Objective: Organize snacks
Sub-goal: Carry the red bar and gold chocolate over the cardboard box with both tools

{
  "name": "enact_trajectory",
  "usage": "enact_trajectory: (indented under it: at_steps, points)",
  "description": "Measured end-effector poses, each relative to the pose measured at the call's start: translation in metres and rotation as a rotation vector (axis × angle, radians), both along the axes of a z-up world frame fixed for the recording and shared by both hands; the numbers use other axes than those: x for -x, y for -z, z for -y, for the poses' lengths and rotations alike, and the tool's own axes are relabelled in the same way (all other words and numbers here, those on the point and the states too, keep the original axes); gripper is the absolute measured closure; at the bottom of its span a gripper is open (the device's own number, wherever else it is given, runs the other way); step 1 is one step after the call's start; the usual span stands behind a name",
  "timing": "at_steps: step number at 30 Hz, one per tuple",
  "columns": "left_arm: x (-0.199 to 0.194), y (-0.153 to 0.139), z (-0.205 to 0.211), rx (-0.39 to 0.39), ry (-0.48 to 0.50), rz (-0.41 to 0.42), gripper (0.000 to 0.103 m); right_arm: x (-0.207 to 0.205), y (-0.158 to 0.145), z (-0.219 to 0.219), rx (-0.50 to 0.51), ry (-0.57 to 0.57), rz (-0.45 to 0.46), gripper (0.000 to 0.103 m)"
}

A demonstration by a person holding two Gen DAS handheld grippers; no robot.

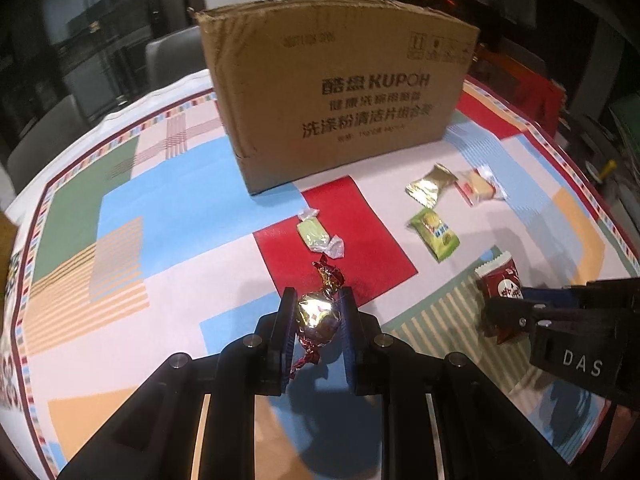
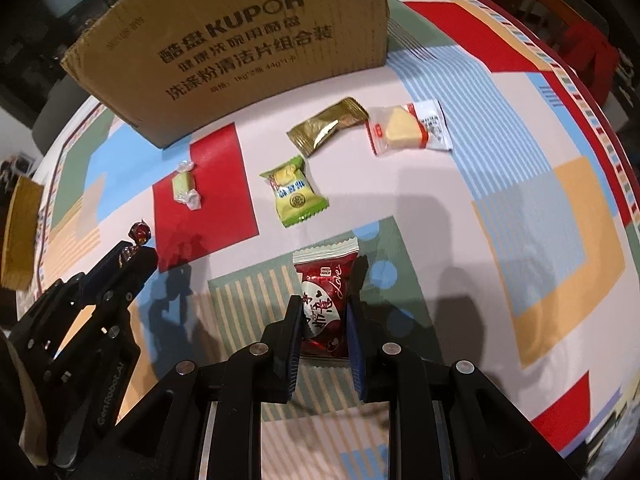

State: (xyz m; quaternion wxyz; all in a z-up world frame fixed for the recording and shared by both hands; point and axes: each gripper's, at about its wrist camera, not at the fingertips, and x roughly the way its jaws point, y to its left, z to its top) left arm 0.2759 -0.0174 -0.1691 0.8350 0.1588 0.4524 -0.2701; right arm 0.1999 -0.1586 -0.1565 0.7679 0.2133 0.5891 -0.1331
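Both tools are loaded. The left tool (image 1: 318, 312) is clamped narrow on a foil-wrapped chocolate (image 1: 318, 316), its twisted ends sticking out front and back. The right tool (image 2: 324, 320) is pinched on a red sachet (image 2: 326, 304), gripping its lower half. Whether either snack is clear of the counter (image 1: 180, 300) I cannot tell.

The cardboard box (image 1: 340, 92) stands at the far side, top open, and looks like the place for the snacks. To do this well, lift both straight up above the box rim before going forward, or the wall will knock them loose. Keep the squeeze gentle on the chocolate.

Four more lie near the box: a pale green candy (image 1: 318, 234), a green packet (image 2: 294, 194), a gold packet (image 2: 328, 126) and a clear-wrapped cake (image 2: 408, 128).
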Motion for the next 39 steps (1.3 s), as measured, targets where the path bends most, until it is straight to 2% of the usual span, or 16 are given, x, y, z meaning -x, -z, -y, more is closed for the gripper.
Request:
enact_trajectory:
  at_steps: [4, 13, 22, 29, 39]
  points:
    - [0.004, -0.006, 0.000, 0.013, -0.088, 0.016, 0.082, 0.001, -0.004, 0.007, 0.016, -0.048, 0.045, 0.081]
    - [0.019, -0.023, 0.009, 0.038, -0.239, 0.050, 0.082, 0.008, -0.037, 0.032, 0.080, -0.133, 0.195, 0.081]
    - [0.034, -0.044, 0.026, 0.055, -0.296, 0.086, 0.082, 0.004, -0.049, 0.044, 0.154, -0.219, 0.308, 0.081]
    - [0.038, -0.056, 0.034, 0.067, -0.330, 0.100, 0.082, 0.010, -0.070, 0.054, 0.234, -0.269, 0.405, 0.081]
    - [0.041, -0.080, 0.045, 0.083, -0.338, 0.145, 0.082, 0.009, -0.099, 0.065, 0.269, -0.288, 0.496, 0.081]
